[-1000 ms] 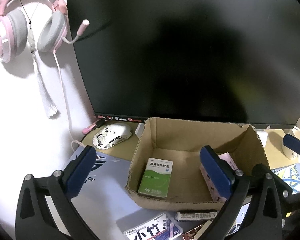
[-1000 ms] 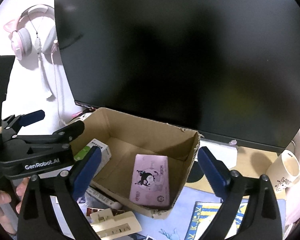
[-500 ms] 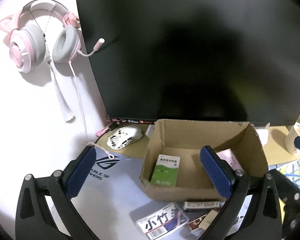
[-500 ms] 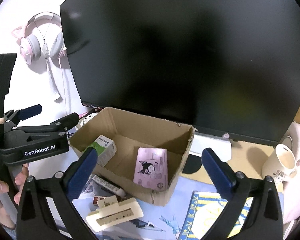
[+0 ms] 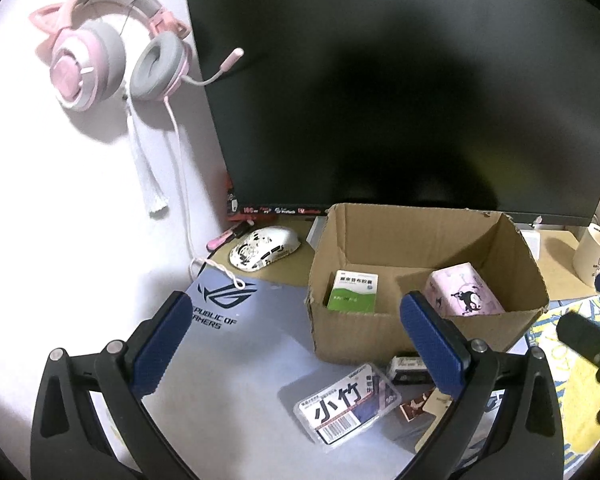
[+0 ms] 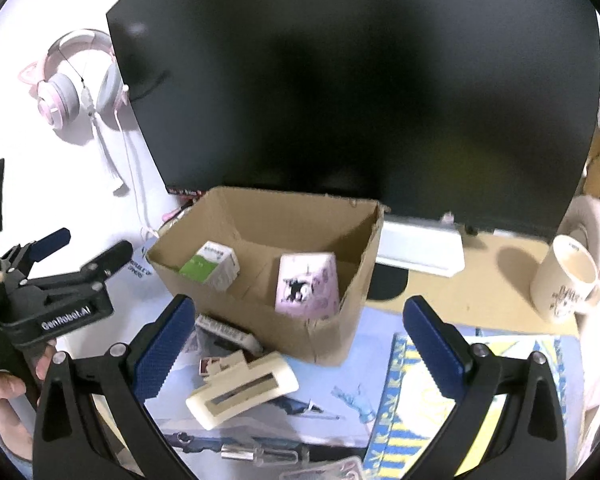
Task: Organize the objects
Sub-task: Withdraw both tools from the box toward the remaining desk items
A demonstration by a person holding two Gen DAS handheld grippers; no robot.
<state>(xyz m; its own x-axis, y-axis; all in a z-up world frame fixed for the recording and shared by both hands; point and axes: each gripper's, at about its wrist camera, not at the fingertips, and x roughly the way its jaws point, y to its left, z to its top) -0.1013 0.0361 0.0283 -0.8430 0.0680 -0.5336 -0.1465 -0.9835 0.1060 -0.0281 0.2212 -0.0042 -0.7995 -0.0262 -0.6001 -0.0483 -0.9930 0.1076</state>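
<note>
From the left wrist, the left gripper (image 5: pixel 296 344) was wide open and empty. The box (image 5: pixel 384 332) held a green pack (image 5: pixel 353 292) and a pink pack (image 5: pixel 462 294).

From the right wrist, the right gripper (image 6: pixel 300 348) was open and empty too. A cream clip (image 6: pixel 242 394) lay in front of the box, likely next to grab.

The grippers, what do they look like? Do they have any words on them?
Each gripper is a black plastic frame with silver screws and two fingers faced with ridged blue pads. The left gripper carries white "GenRobot.AI" lettering on its side. The right gripper shows no lettering here. No cables or sleeves show.
</note>
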